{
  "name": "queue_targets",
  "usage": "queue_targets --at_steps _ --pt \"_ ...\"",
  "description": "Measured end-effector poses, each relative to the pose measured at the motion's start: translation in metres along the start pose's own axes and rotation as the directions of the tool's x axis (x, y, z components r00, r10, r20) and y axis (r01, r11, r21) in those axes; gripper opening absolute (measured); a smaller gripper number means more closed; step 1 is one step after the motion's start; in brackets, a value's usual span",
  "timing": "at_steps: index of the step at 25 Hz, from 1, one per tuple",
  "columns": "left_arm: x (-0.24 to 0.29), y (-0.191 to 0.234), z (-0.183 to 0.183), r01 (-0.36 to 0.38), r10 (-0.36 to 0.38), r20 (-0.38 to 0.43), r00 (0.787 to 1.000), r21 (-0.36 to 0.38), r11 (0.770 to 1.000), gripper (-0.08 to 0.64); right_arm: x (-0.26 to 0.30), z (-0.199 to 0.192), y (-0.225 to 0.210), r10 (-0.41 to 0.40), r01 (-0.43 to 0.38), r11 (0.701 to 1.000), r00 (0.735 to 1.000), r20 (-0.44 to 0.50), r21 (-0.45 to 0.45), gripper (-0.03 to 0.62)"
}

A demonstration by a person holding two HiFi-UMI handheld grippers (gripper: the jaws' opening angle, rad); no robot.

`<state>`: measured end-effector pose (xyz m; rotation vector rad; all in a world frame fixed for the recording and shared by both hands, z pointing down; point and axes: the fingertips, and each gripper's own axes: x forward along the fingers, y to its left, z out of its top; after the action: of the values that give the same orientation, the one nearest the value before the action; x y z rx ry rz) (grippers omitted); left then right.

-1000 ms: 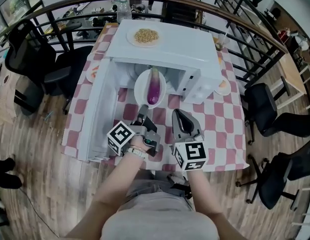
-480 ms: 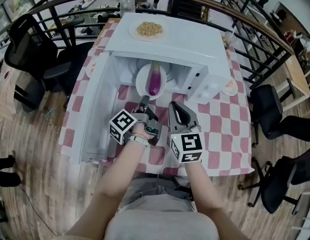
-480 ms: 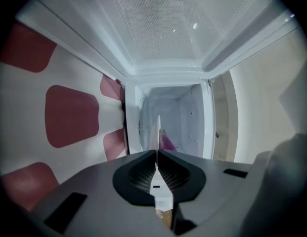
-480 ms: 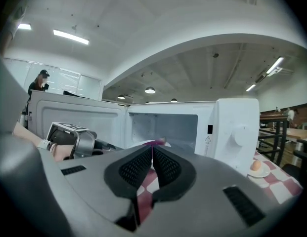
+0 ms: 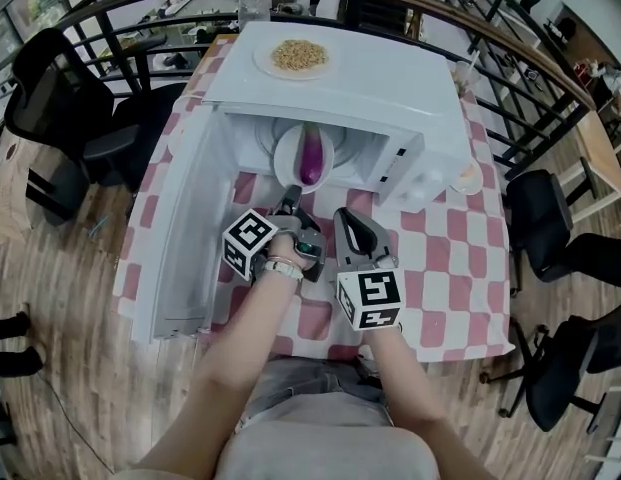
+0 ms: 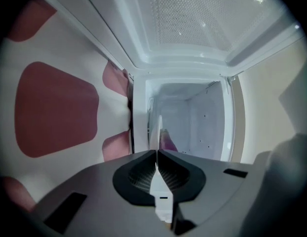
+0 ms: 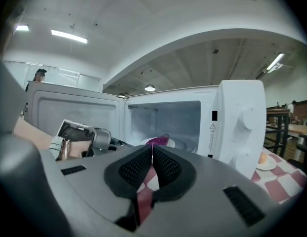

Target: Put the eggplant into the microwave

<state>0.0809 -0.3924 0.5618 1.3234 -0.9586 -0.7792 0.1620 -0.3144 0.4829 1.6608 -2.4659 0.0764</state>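
A purple eggplant (image 5: 311,156) lies on a white plate (image 5: 287,158) in the mouth of the open white microwave (image 5: 390,98), partly under its top. My left gripper (image 5: 290,206) is shut on the plate's near rim. In the left gripper view the plate (image 6: 154,127) shows edge-on between the pads, with the eggplant (image 6: 167,141) behind it and the oven cavity beyond. My right gripper (image 5: 348,216) hangs just right of the left one, shut and holding nothing. From the right gripper view (image 7: 152,147) the eggplant (image 7: 157,141) shows inside the cavity.
The microwave door (image 5: 185,238) swings wide open to the left. A plate of food (image 5: 298,56) rests on the microwave's top. The table (image 5: 440,268) has a red-and-white checked cloth, with a small dish (image 5: 468,178) at the right. Black chairs and a railing surround it.
The plate with the eggplant has slid deeper into the microwave, with the left gripper still shut on its rim. The right gripper moved forward beside it.
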Motion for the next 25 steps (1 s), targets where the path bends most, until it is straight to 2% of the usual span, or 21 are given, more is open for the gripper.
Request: queue_targets --at_steps 11,15,20,22,25 --pt "0.033 -0.006 0.007 -0.059 0.059 0.009 0.998 -0.008 0.998 0.017 0.009 -0.007 -0.011 0.015 -0.014 1.000 1.000 -0.023 0.024 0.029" --pt "0.038 -0.005 0.008 -0.120 0.120 0.013 0.993 0.000 0.993 0.025 0.013 -0.010 -0.014 0.018 -0.016 0.999 0.999 -0.038 0.047 0.029" --pt "0.035 0.006 0.007 -0.237 0.237 0.006 0.971 0.015 0.971 0.126 0.013 -0.011 -0.016 0.026 -0.022 0.997 0.998 -0.053 0.074 0.029" --pt "0.036 0.011 0.007 -0.255 0.255 0.003 0.967 -0.003 0.967 0.163 0.013 -0.011 -0.018 0.023 -0.018 0.996 0.998 -0.059 0.082 0.029" --pt "0.040 0.015 0.010 -0.262 0.263 0.006 0.965 -0.027 0.965 0.179 0.014 -0.011 -0.020 0.023 -0.016 0.996 0.997 -0.070 0.089 0.029"
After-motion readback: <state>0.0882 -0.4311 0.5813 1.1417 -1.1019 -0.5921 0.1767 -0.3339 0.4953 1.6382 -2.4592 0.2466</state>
